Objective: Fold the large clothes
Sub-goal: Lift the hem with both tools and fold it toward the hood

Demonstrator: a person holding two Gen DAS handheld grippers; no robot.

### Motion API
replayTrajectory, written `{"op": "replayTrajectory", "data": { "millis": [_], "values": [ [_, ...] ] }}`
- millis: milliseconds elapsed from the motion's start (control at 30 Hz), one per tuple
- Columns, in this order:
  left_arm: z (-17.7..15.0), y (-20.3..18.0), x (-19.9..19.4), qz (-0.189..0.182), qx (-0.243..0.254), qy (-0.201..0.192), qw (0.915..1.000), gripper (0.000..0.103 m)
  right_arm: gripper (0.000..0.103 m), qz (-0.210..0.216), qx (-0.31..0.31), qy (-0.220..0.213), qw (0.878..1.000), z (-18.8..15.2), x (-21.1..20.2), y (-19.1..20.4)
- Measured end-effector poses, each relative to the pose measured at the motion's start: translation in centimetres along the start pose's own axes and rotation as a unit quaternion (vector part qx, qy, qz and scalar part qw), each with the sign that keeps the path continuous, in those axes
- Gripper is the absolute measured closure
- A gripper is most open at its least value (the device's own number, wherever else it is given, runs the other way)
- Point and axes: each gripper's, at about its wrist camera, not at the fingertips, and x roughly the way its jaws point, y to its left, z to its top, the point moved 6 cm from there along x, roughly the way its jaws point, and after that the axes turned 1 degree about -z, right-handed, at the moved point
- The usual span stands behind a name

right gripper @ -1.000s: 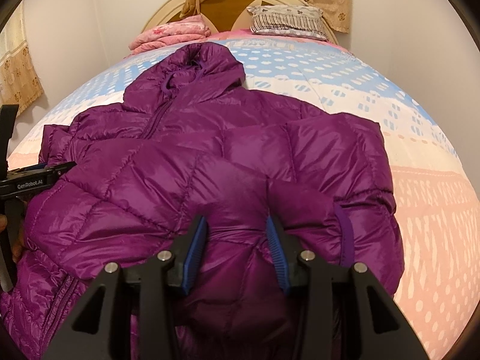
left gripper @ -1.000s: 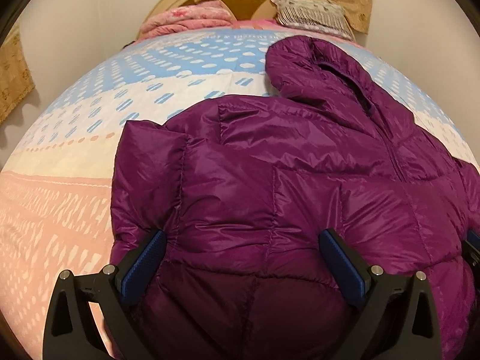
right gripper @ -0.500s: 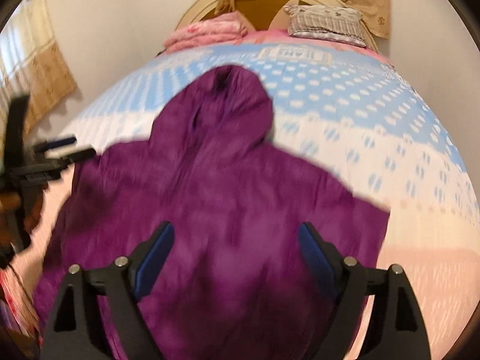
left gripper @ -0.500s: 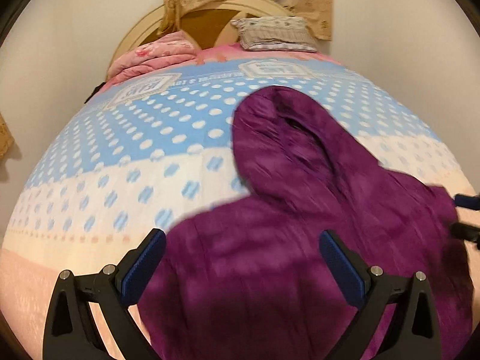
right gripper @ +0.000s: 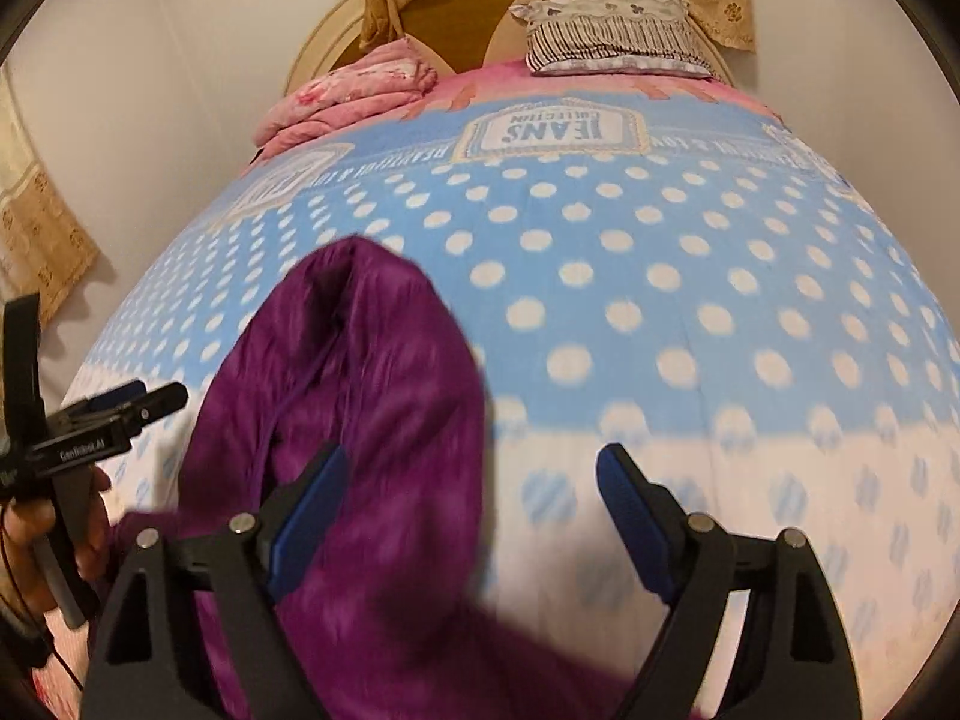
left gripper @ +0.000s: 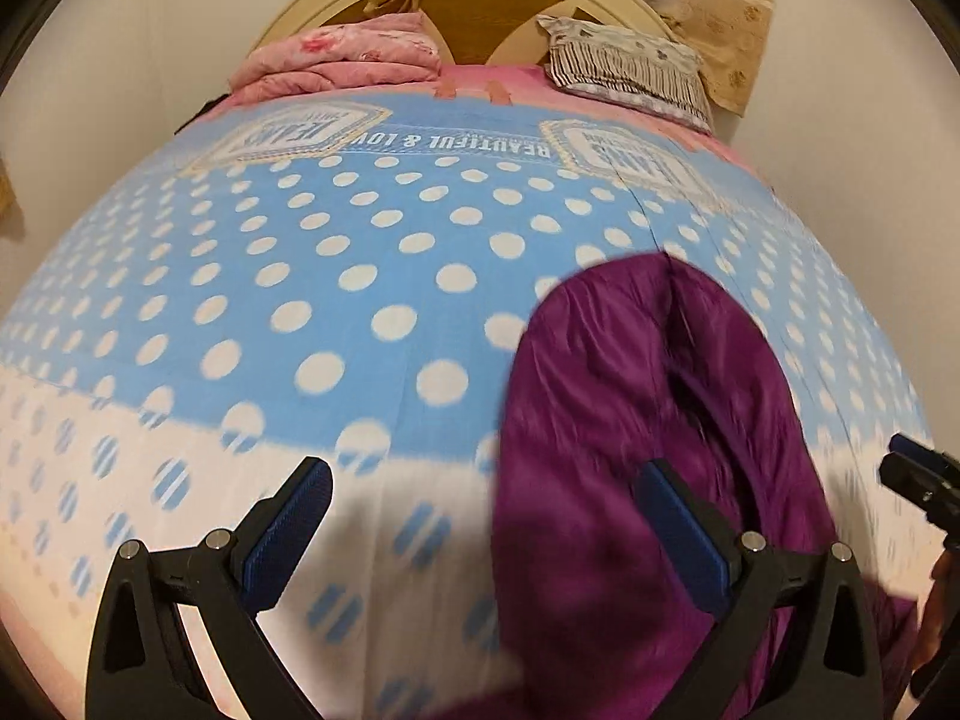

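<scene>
jacket [left gripper: 648, 420] on bedspread [left gripper: 300, 276], pillow [left gripper: 624, 69] behind

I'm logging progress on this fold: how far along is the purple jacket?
Looks done: the purple jacket lies on the polka-dot bedspread, its hood toward the headboard; how much of the body is folded is out of view. In hand: nothing; the left tongs and right tongs both hang open above the hood area. Left: probably folding the hood down and finishing the bundle.

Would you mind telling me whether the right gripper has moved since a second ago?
Yes. The right gripper, now open, has travelled up the bed toward the headboard: the striped pillow looms larger, and only the purple jacket hood lies ahead.
</scene>
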Motion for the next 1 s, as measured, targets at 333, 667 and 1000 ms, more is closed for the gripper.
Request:
{"op": "replayTrajectory", "data": {
  "millis": [333,667,1000],
  "values": [
    [0.6,-0.7,5.0,-0.026,0.013,0.016,0.9995,0.018,0.016,0.02,0.012,0.019,1.0,2.1,6.2,0.3],
    [0.4,-3.5,1.1,-0.058,0.077,-0.015,0.9952,0.101,0.093,0.031,-0.025,-0.003,0.999,0.2,2.5,0.4],
    [-1.0,-4.7,-6.8,-0.105,0.078,-0.066,0.9892,0.101,0.096,0.033,-0.069,-0.058,0.995,-2.3,-4.8,1.1]
  ]
}}
